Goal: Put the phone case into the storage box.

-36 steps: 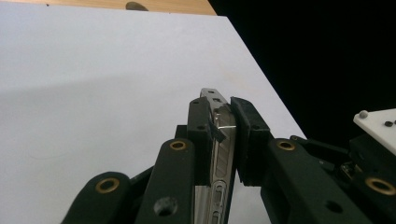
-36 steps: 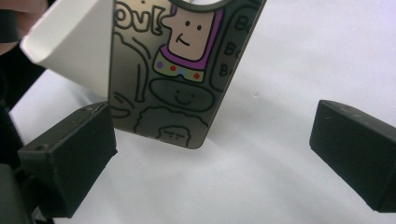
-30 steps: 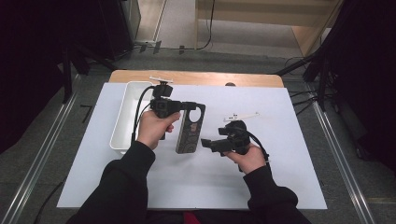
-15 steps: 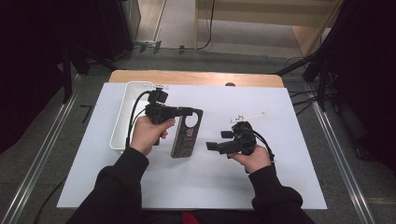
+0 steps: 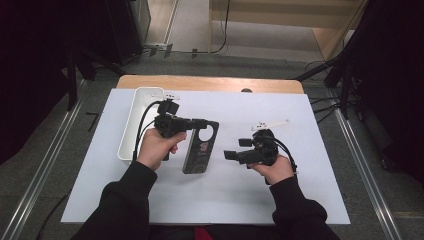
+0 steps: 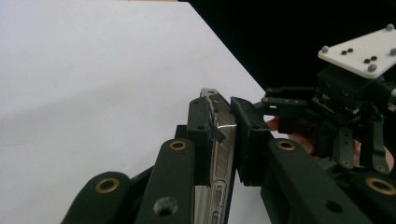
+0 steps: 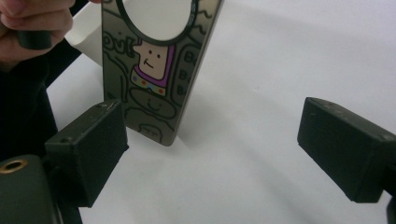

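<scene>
My left gripper (image 5: 200, 124) stays out of it, clamped on the phone case (image 5: 200, 149) at its top end, long axis running toward me (lower end on the white mat). My right gripper (image 5: 231, 154), jaws spread, sits just right of it.

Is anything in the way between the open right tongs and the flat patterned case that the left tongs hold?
Nothing visible. The left tongs clamp the case on edge. The right tongs stand open, apart from it, with bare white table between.
</scene>
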The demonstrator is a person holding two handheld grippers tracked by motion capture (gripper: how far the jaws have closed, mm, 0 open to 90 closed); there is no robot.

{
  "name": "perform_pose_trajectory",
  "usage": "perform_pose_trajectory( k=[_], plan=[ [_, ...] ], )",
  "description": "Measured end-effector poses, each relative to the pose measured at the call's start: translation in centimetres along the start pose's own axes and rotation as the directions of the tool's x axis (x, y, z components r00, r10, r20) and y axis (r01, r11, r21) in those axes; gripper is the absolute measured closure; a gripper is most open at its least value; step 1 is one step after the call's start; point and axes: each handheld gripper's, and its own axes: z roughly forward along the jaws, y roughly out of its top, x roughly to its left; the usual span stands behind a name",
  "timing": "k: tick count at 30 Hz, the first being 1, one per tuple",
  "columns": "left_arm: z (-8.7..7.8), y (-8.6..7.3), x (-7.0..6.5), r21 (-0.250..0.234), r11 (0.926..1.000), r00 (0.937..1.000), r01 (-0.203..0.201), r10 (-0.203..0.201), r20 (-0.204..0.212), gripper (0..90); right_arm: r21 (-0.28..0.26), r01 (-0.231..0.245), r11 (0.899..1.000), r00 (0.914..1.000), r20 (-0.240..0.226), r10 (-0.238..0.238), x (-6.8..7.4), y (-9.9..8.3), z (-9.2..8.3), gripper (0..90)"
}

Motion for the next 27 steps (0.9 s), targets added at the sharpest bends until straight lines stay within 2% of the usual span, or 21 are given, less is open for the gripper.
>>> perform_pose_trajectory(
  k=[6, 12, 20, 27],
  plan=[
    [0.3, -0.3, -0.4, 0.002, 0.9995, 0.9995, -0.031, 0.031, 0.007, 78.2, -0.005, -0.007, 1.0, 1.0, 0.003, 0.007, -0.2, 0.0, -0.3, 7.5],
    [0.5, -0.7, -0.6, 0.01, 0.9996, 0.9994, -0.026, 0.026, 0.025, 78.2, -0.026, -0.005, 1.0, 1.0, 0.0, 0.005, -0.2, 0.2, -0.7, 7.5],
    [0.7, -0.8, -1.3, 0.008, 0.9995, 0.9969, -0.031, 0.03, 0.072, 78.1, -0.058, 0.002, 0.998, 1.0, -0.006, -0.002, -0.3, 0.3, -1.3, 7.5],
    [0.9, -1.0, -1.5, -0.001, 0.9997, 0.9917, -0.025, 0.025, 0.126, 78.1, -0.085, -0.001, 0.996, 0.9998, -0.019, 0.0, -0.2, 0.4, -1.7, 7.5]
  ],
)
